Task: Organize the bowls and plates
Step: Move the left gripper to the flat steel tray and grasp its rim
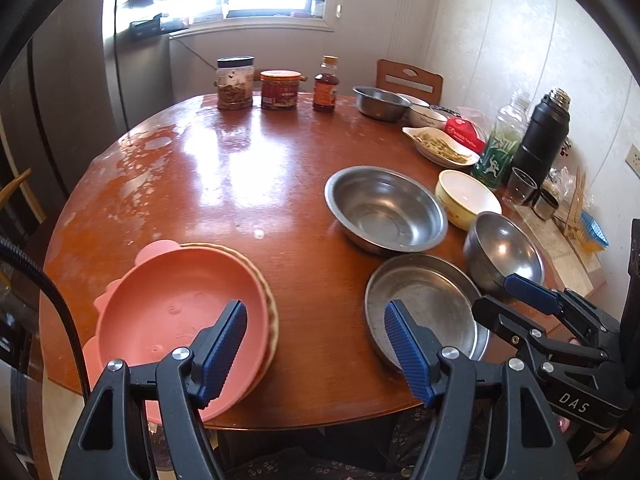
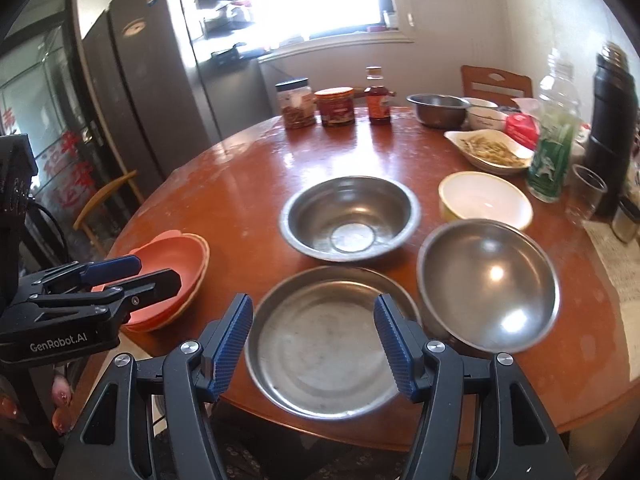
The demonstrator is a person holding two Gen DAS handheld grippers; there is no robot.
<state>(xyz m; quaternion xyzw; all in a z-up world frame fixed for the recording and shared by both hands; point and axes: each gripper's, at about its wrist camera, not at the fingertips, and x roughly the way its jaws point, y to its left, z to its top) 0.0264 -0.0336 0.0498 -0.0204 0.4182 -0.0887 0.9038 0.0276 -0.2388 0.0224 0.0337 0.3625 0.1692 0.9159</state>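
Both grippers, left gripper [image 1: 316,354] and right gripper [image 2: 314,346], hang open and empty; approach the steel plate [image 2: 328,344] rim squarely.

Four steel dishes [image 2: 350,218], two pink plates [image 2: 168,268], three jars [image 2: 335,106].

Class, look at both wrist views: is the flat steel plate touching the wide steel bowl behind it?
Apart. In the right wrist view a strip of brown table shows between the steel plate and the wide steel bowl.
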